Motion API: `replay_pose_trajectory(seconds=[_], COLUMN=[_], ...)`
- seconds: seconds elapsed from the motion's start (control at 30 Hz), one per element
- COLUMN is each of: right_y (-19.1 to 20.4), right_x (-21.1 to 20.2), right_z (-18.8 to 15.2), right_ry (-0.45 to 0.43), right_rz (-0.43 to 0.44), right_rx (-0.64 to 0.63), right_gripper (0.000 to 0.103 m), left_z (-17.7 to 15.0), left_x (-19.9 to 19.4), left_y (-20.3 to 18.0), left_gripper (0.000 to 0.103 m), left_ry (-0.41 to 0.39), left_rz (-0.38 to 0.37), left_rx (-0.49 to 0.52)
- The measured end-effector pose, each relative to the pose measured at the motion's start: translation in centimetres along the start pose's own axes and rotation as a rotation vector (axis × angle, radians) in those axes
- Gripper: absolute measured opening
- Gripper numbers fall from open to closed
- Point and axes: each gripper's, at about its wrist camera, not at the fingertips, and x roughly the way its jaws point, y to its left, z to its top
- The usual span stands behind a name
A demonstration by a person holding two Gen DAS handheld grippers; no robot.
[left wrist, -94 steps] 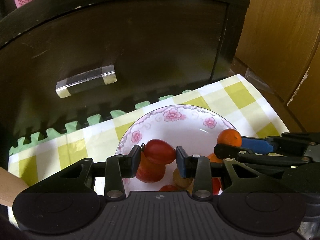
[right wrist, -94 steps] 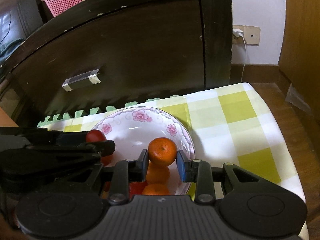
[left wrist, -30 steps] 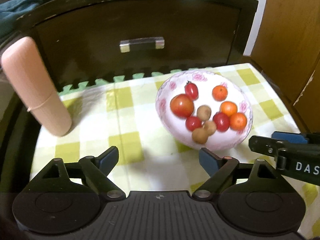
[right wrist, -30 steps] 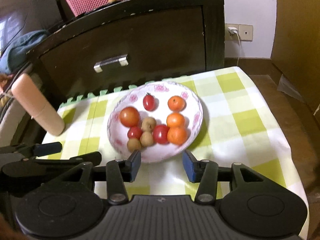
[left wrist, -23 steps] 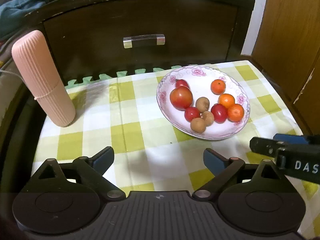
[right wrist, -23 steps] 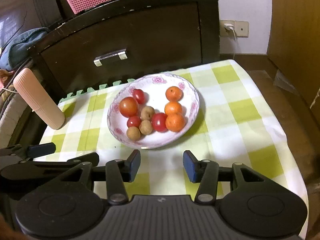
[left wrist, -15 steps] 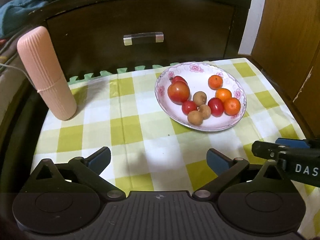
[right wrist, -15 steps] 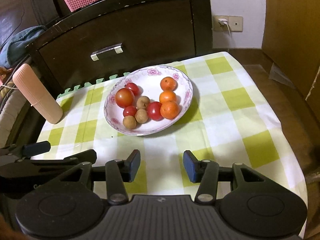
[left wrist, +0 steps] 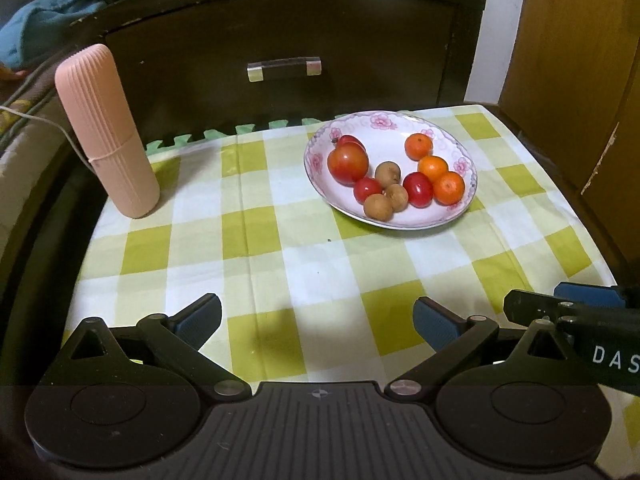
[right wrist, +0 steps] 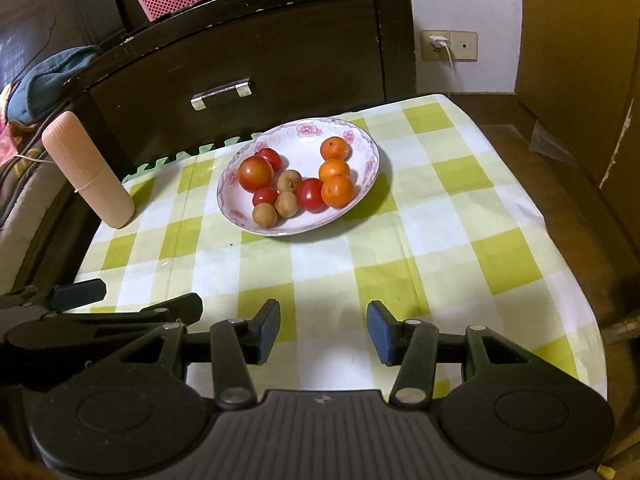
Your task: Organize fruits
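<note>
Your left gripper stands wide open and empty; your right gripper is partly open, also empty. Both hang over the tablecloth's near edge. The flowered plate, toward the far edge, holds tomatoes, oranges and brown longans. Judged light, round, bruisable: grip each across its middle, gently.

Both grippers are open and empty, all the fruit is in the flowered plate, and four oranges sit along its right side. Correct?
Not quite: the plate holds three oranges, not four, as the right wrist view shows. Left gripper and right gripper are open and empty.
</note>
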Motion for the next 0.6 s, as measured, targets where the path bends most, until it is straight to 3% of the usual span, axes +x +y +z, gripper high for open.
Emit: replay_pose_trajectory(seconds=[0.6], right_y=[0.9], right_x=[-2.2], right_z=[-2.9], right_ry=[0.008], right_rz=[0.001], right_rx=[-0.028], right_gripper=[0.046], left_z=[-2.6], left_x=[-2.0], left_y=[0.1], left_gripper=[0.103], left_ry=[0.037], left_rz=[0.007], left_rx=[0.003])
